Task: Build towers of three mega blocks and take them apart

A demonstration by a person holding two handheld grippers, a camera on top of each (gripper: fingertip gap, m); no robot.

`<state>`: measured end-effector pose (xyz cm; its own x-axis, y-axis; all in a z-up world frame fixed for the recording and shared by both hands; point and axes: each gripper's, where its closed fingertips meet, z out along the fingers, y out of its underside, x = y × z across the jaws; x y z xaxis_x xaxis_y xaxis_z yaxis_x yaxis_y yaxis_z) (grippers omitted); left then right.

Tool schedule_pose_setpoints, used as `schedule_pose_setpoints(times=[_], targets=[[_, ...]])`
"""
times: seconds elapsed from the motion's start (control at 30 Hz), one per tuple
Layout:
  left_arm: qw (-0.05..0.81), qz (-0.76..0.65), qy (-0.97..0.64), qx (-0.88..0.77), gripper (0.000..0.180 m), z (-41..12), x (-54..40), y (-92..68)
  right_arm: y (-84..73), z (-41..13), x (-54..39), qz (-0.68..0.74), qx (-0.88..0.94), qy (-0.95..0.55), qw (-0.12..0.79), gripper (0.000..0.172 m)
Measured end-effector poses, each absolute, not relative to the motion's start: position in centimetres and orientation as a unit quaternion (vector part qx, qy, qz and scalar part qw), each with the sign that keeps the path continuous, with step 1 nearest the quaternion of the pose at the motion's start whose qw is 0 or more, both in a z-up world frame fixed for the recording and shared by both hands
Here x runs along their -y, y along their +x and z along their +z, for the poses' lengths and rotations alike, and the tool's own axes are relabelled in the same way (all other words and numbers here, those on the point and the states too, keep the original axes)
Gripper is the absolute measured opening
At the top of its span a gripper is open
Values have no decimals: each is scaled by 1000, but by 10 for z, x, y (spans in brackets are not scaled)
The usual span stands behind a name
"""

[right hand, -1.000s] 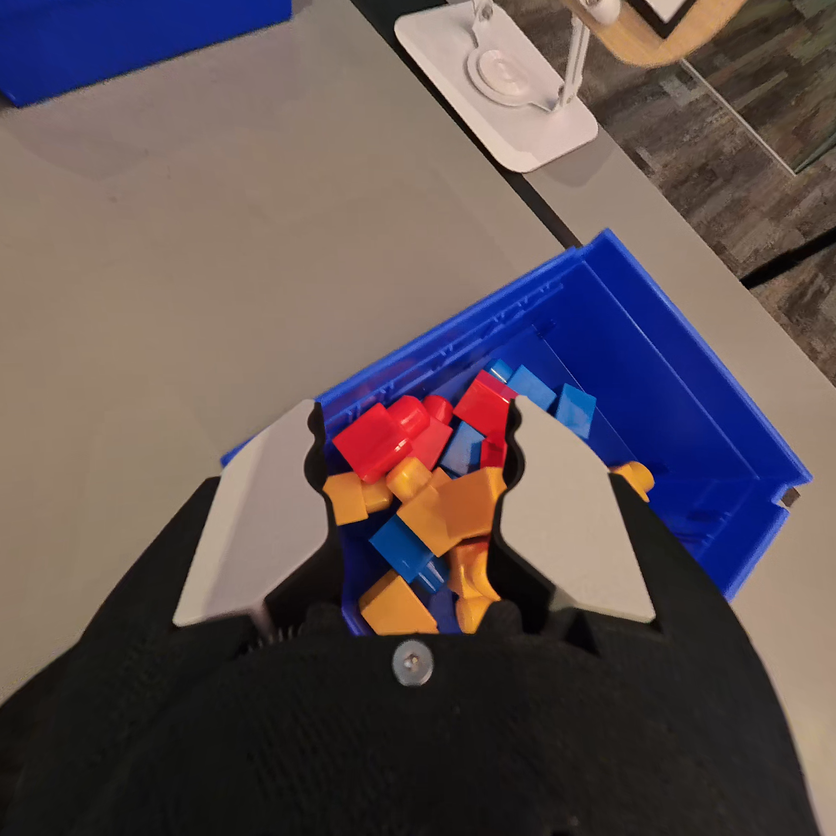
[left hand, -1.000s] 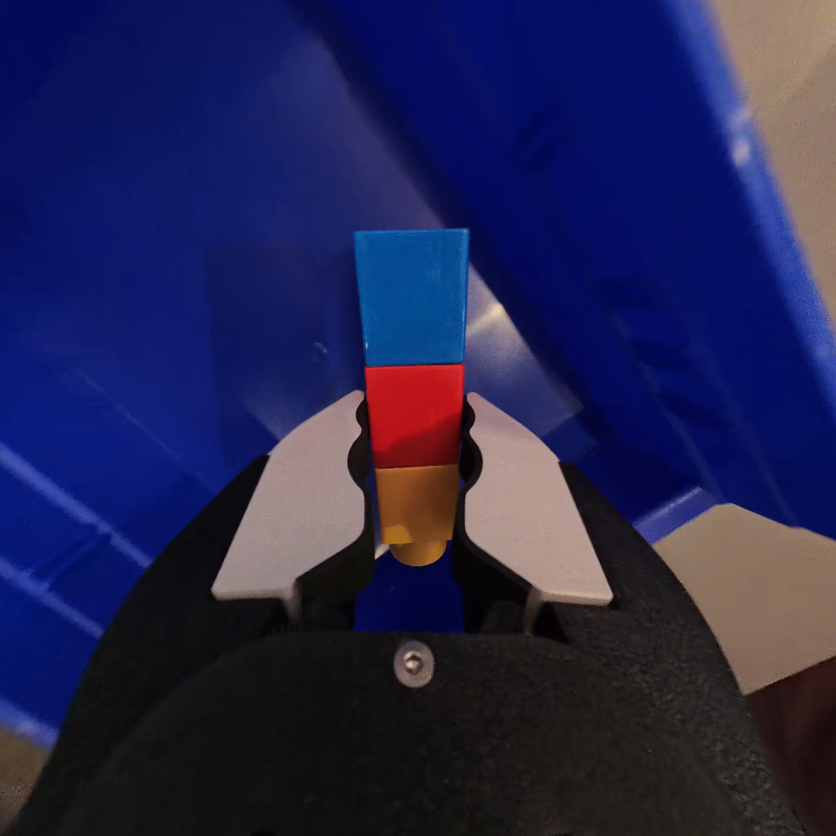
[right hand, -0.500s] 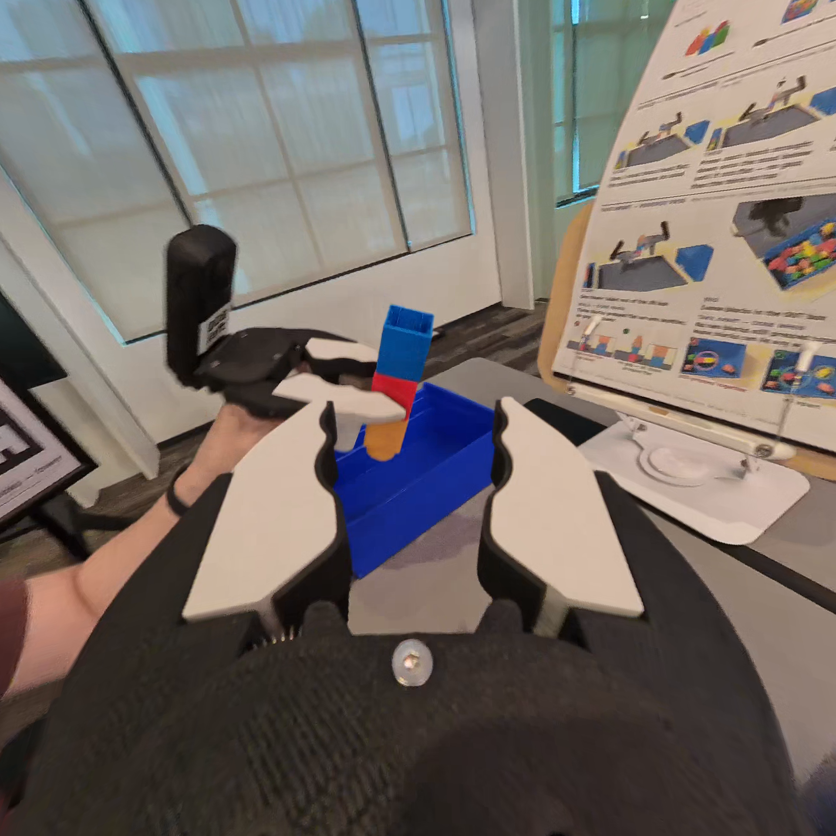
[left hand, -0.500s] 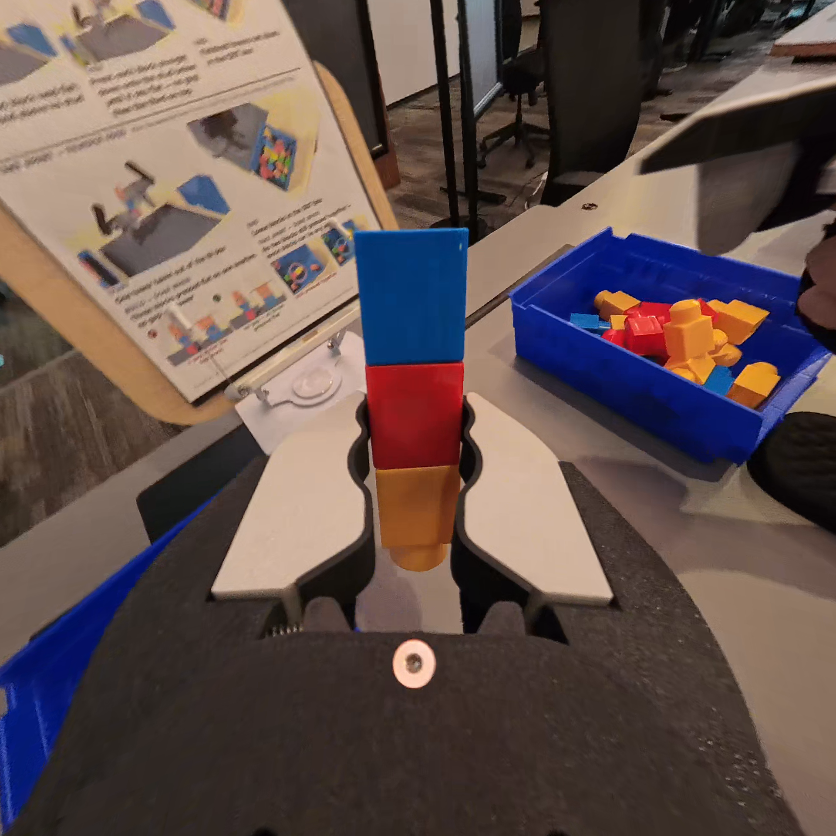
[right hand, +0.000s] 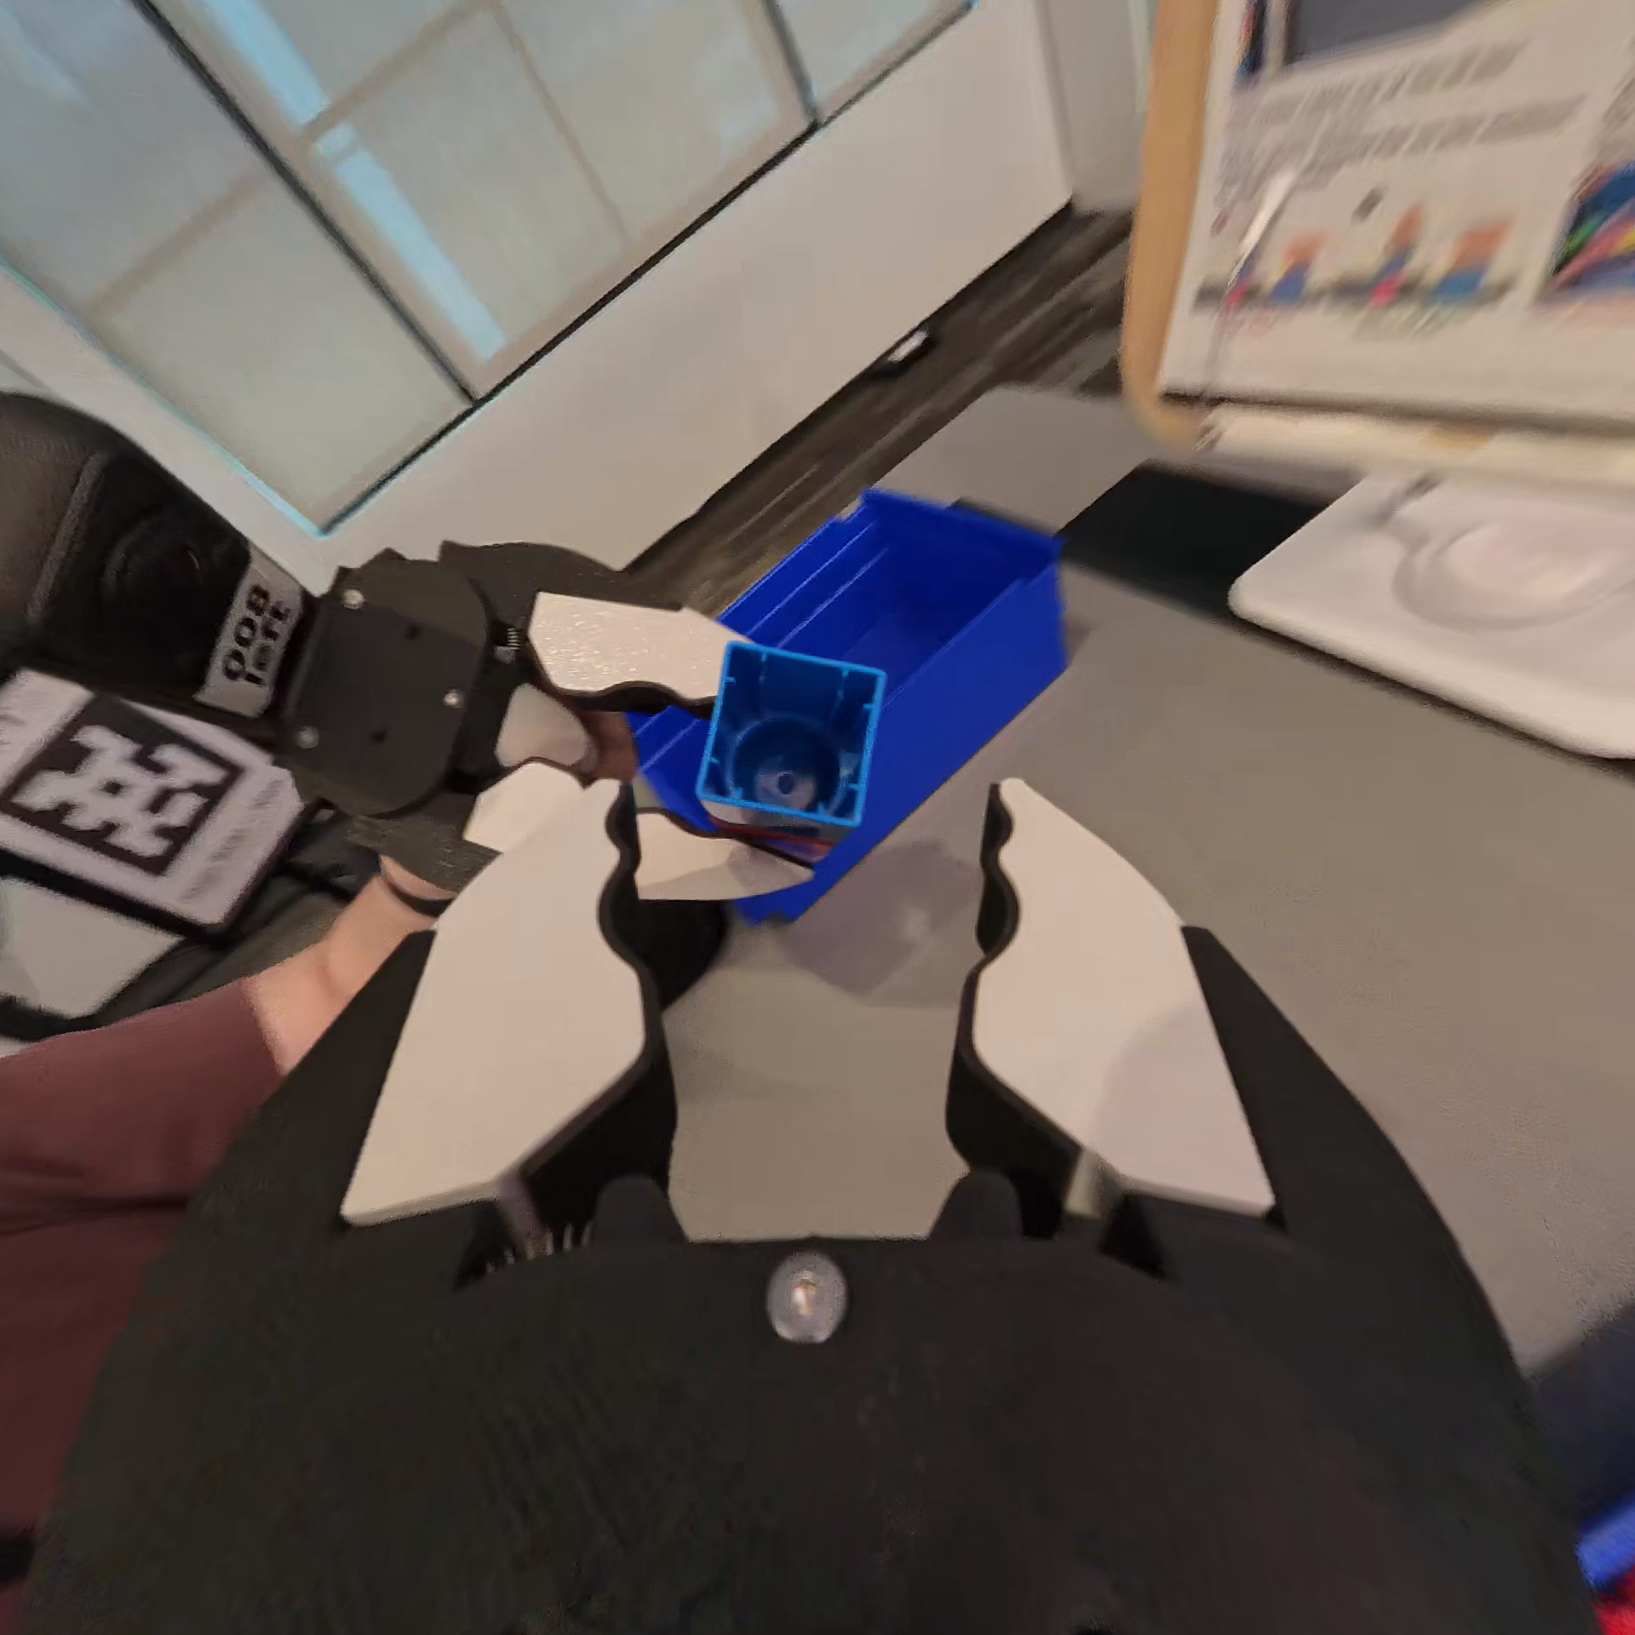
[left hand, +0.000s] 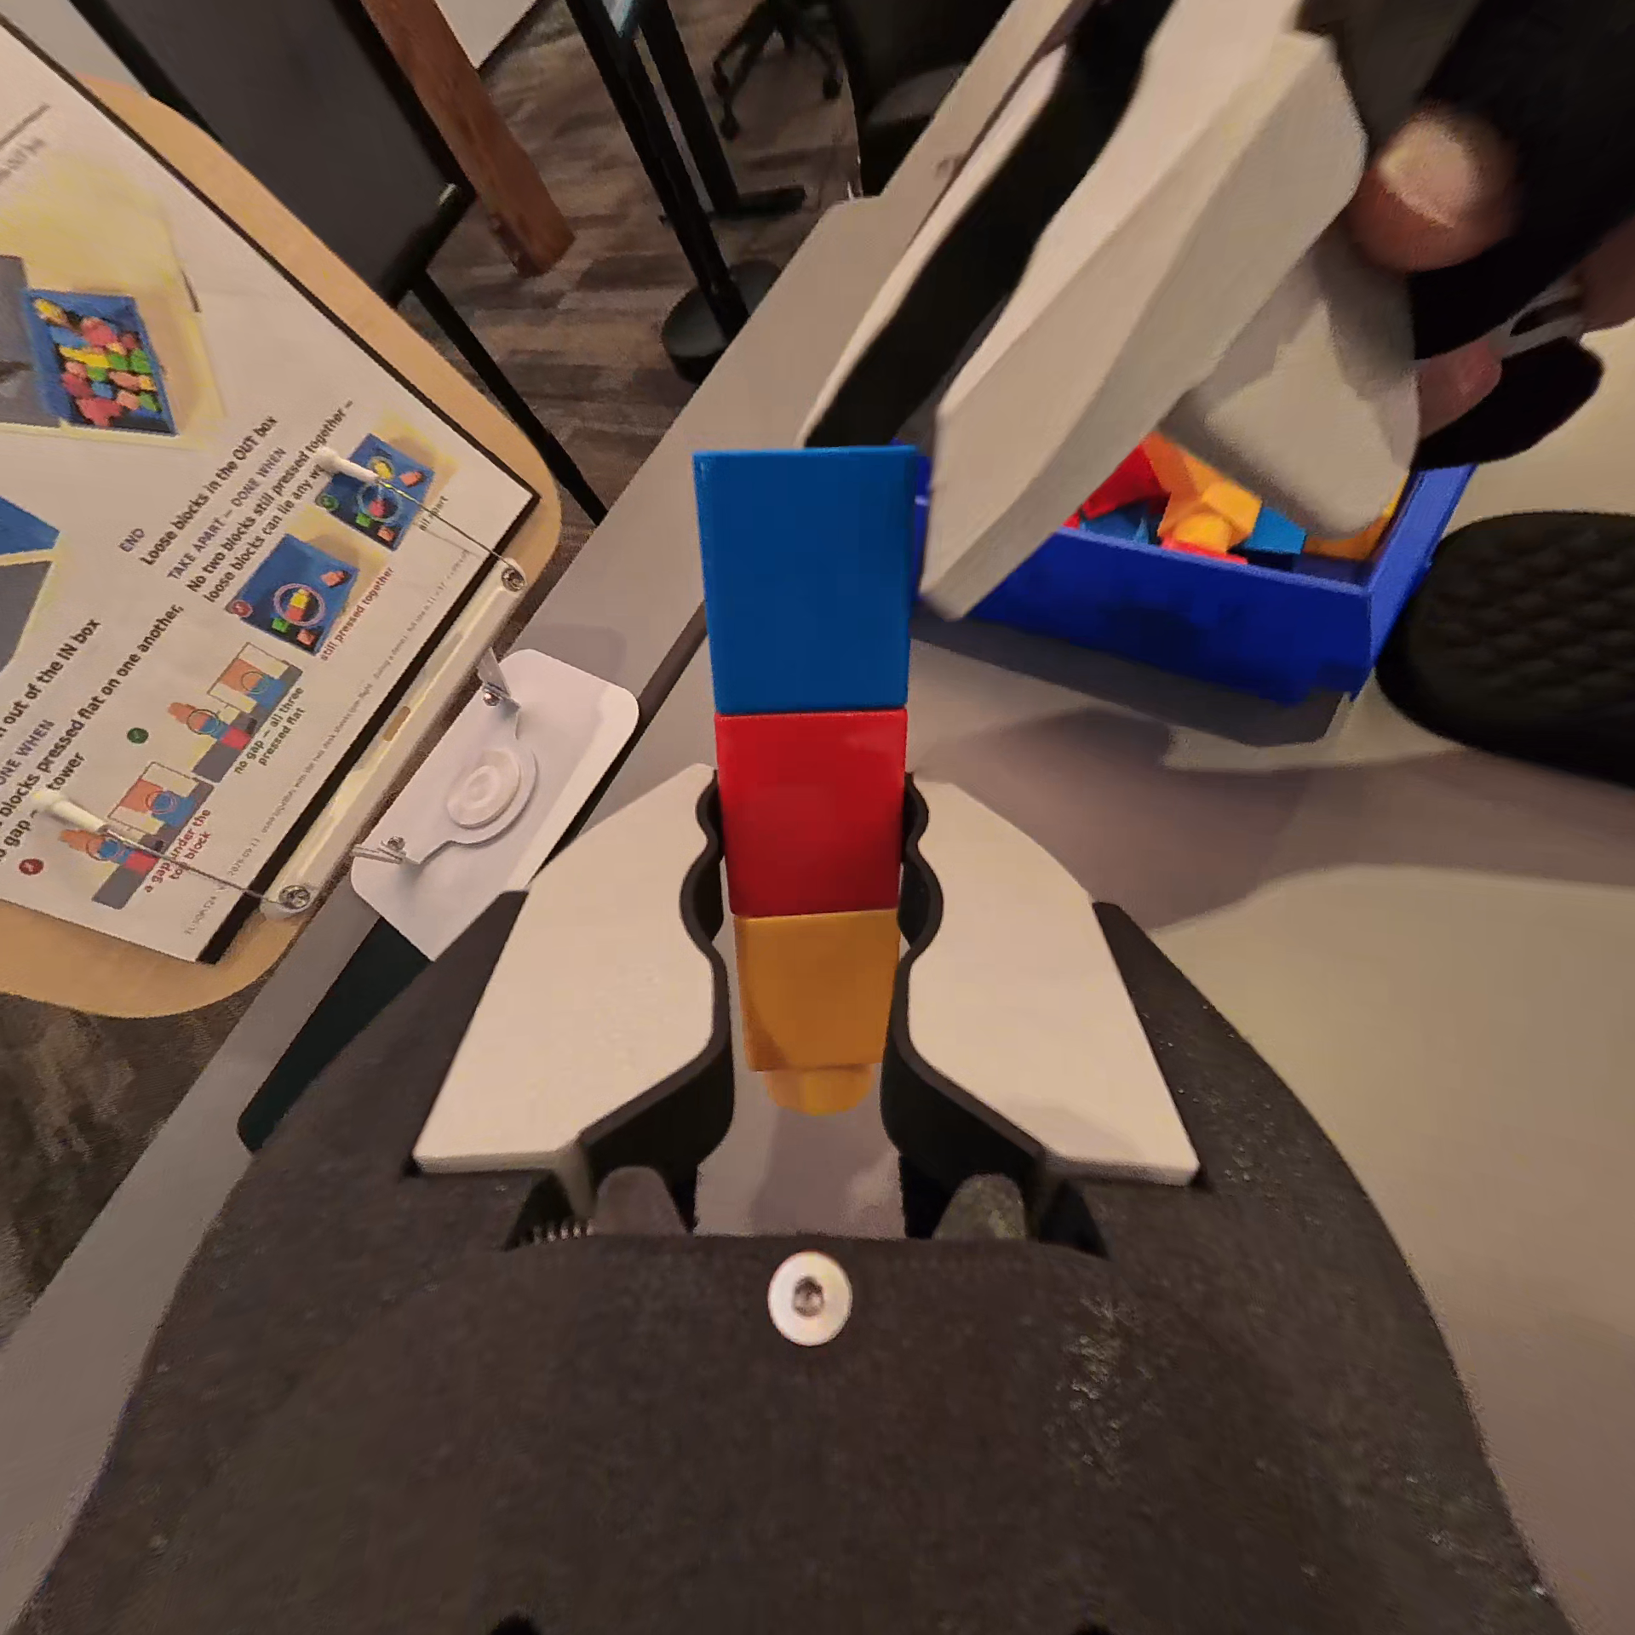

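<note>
My left gripper is shut on a tower of three mega blocks and holds it in the air. The blue block is at the far end, the red block is in the middle, and the orange block is nearest the wrist. The pads press on the red and orange blocks. My right gripper is open and empty. It points at the open end of the blue block, just short of it. Its fingers loom at the upper right of the left wrist view, by the blue block's end.
A blue bin with several loose red, orange and blue blocks stands on the grey table behind the tower. A second blue bin lies beyond the left gripper. An instruction board on a white stand is at the table's edge. Left tips to right tips: about 5 cm.
My left gripper lifted the tower out of a blue bin and turned it towards the right gripper. My right gripper left the bin of blocks and closed in on the blue block, still open.
</note>
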<state>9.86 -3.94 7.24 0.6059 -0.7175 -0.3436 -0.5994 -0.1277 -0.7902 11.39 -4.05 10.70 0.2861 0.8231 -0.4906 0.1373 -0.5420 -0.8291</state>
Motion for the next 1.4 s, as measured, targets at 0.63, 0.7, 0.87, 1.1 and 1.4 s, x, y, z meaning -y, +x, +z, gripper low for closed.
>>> schedule_pose_setpoints(times=[0.63, 0.7, 0.87, 1.1, 1.4], targets=[[554, -505, -652, -118, 54, 102, 43, 125, 174, 146, 23, 716, 124, -441, 527, 35], [560, -548, -613, -103, 58, 119, 38, 134, 169, 146, 31, 725, 119, -424, 530, 36], [595, -579, -552, -79, 57, 146, 31, 137, 162, 148, 43, 742, 111, -396, 530, 36], [599, -566, -555, -112, 37, 155, 31, 133, 143, 128, 46, 743, 158, -426, 492, 36], [536, -515, -621, -247, 37, 152, 48, 124, 147, 125, 55, 620, 394, -538, 413, 70]])
